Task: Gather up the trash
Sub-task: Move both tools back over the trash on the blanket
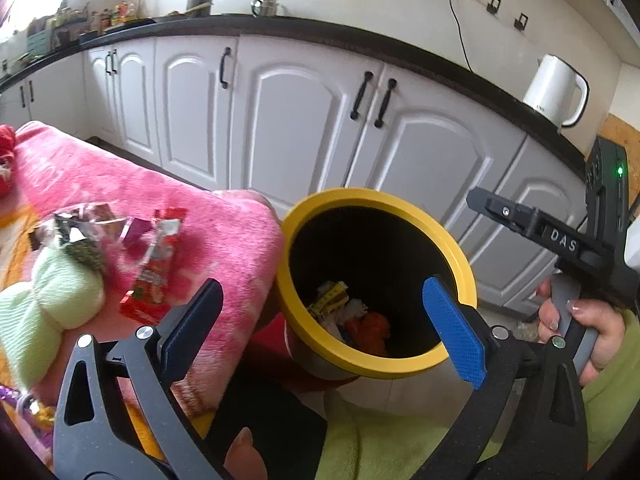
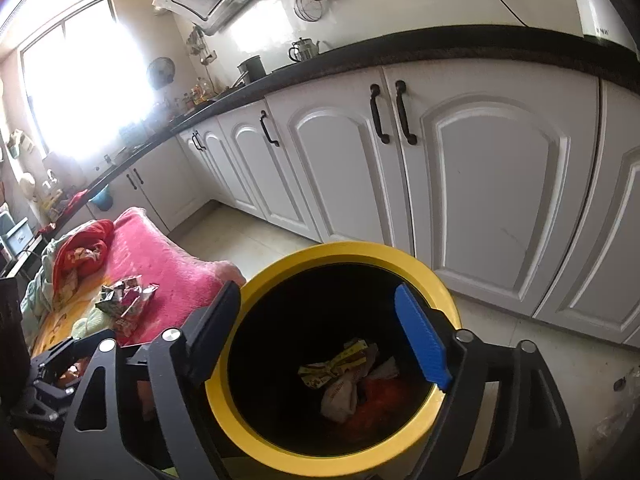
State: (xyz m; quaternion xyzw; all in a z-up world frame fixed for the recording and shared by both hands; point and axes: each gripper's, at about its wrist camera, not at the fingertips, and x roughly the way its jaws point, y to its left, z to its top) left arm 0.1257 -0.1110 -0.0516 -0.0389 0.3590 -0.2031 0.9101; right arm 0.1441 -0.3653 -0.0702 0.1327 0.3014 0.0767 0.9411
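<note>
A bin with a yellow rim (image 1: 448, 240) (image 2: 424, 264) stands next to a pink-blanketed surface (image 1: 224, 224) (image 2: 176, 268). Wrappers lie at its bottom (image 1: 340, 308) (image 2: 344, 376). My left gripper (image 1: 324, 328) is open and empty, over the near rim of the bin. My right gripper (image 2: 320, 336) is open and empty, right above the bin mouth; its body shows in the left wrist view (image 1: 560, 240). A red snack wrapper (image 1: 156, 268) and crumpled foil wrappers (image 1: 88, 224) (image 2: 124, 300) lie on the blanket.
A pale green knitted item (image 1: 44, 304) lies by the wrappers. Red cloth (image 2: 80, 248) sits further back on the blanket. White kitchen cabinets (image 1: 304, 120) (image 2: 480, 168) run behind, with a white kettle (image 1: 556, 92) on the dark counter.
</note>
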